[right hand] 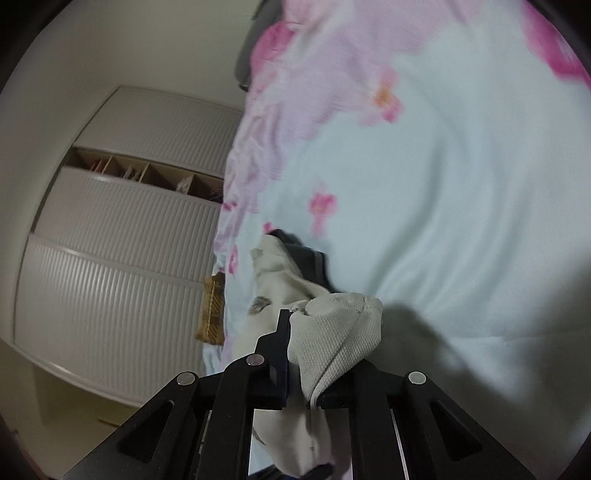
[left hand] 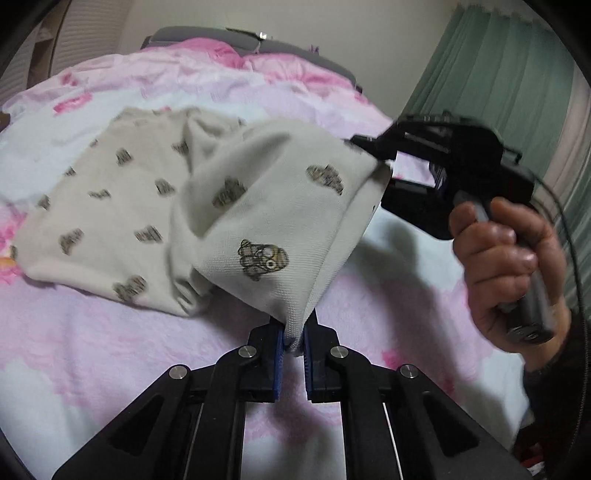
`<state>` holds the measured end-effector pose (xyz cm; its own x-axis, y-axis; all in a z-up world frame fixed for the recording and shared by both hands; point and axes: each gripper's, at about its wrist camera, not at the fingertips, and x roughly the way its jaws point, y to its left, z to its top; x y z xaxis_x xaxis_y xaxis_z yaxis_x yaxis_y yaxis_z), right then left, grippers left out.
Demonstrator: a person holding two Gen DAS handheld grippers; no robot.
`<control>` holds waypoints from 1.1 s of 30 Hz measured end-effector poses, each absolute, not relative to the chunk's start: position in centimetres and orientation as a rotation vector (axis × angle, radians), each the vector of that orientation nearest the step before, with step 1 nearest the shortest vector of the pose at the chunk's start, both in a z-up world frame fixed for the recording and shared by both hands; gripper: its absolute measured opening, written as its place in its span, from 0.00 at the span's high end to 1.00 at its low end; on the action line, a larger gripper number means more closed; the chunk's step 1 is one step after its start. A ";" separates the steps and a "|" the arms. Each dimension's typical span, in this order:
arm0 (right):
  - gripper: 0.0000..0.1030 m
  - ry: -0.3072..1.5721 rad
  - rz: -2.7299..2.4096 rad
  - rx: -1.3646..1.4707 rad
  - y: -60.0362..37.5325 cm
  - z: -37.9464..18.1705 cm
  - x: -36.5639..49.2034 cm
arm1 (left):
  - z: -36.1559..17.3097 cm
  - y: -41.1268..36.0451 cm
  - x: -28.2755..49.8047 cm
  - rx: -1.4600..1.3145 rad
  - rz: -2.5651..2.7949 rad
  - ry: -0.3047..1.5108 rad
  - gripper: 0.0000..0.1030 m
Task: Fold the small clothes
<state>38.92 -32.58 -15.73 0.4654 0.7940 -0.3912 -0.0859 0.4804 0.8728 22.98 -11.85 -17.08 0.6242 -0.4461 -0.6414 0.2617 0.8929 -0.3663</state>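
A small cream garment (left hand: 122, 210) printed with dark cartoon figures lies on the pink floral bedspread (left hand: 92, 332). Its near part is lifted off the bed. My left gripper (left hand: 294, 341) is shut on the lower corner of that raised cloth, which is pinched between the blue pads. My right gripper (left hand: 364, 142), held by a hand (left hand: 513, 258), grips the upper right corner of the same edge. In the right wrist view the right gripper (right hand: 301, 354) is shut on a bunched fold of the cream garment (right hand: 332, 339), which hides the right finger's tip.
A white ribbed wardrobe (right hand: 122, 273) with an open shelf stands beyond the bed's edge. A dark piece of cloth (right hand: 306, 258) lies by the garment. Green curtains (left hand: 498, 74) hang at the right. A grey headboard (left hand: 207, 35) closes the far end.
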 end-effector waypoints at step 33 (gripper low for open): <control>0.27 1.077 0.543 0.164 -8.9 -9.7 47.3 | -17.3 8.1 28.3 -0.490 -0.207 0.803 0.65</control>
<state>47.29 -8.88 -9.73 0.3579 0.4962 -0.7910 -0.3400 0.8582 0.3845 28.29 8.10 -17.34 0.6817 -0.3583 -0.6378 -0.0060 0.8690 -0.4947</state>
